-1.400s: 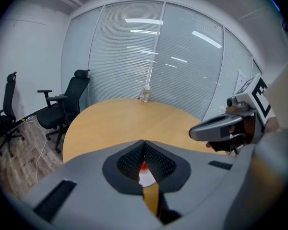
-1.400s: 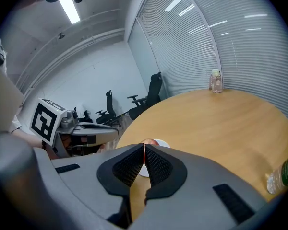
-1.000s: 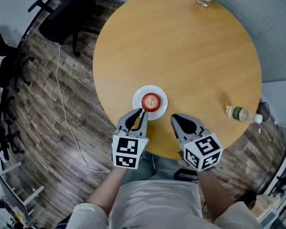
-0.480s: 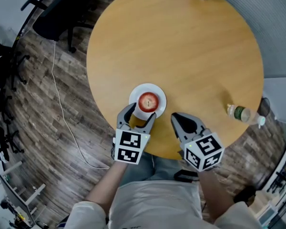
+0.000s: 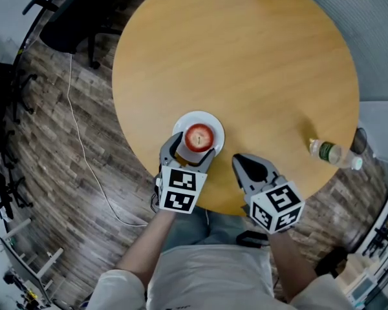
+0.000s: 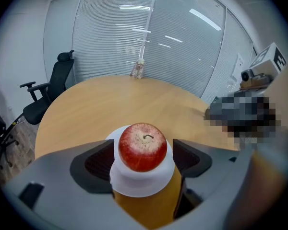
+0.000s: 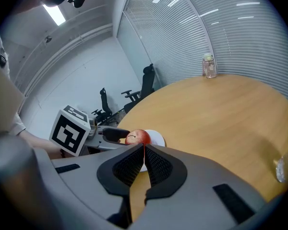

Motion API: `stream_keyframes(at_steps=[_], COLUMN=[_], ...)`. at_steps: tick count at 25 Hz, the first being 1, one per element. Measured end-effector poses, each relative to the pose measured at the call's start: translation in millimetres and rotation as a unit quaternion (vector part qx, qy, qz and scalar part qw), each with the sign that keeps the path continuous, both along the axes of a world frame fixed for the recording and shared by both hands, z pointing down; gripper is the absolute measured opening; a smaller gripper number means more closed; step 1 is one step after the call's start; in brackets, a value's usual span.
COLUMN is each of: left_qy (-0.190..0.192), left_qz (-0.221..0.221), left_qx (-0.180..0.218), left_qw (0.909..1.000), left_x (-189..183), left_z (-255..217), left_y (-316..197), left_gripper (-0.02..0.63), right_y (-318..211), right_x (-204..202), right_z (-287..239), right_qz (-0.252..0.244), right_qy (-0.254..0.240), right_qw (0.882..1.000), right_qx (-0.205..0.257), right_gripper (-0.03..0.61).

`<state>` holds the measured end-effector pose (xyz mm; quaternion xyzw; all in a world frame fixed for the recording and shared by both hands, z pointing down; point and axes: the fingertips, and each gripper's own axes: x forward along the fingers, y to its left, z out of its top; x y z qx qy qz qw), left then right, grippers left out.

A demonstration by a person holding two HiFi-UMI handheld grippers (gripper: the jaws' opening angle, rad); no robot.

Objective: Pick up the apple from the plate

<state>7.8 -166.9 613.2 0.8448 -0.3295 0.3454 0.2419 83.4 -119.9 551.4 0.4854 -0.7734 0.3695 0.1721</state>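
Head view: red apple (image 5: 199,136) sits stem-up on a small white plate (image 5: 210,118) near the closer edge of the round wooden table (image 5: 246,57). The left gripper (image 5: 189,152) is nearer. Its jaws have just been opening and now flank the fruit without pressing. The right gripper (image 5: 237,159) rests beside the plate, clenched on nothing.
Left gripper view: apple lies straight ahead between the ribbed dark pads. It is glossy, speckled and near-spherical, so no long axis governs approach.
Right gripper view: pads meet, and the apple lies ahead, slightly left.
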Motion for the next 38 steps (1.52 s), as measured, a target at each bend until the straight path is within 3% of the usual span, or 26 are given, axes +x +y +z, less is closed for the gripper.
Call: stream_keyframes(at_steps=[38], left_qy=[0.003], left_qz=[-0.002], left_qx=[0.001], left_qw=[1.0], left_x=[8.2], left_z=[10.4], left_y=[-3.1], left_gripper=[0.378], right_y=[10.1], right_x=[19.6], right_z=[1.5], right_qz=[0.025], right_qy=[0.008], right_qw=[1.0], right_qx=[-0.001], right_gripper=[0.031])
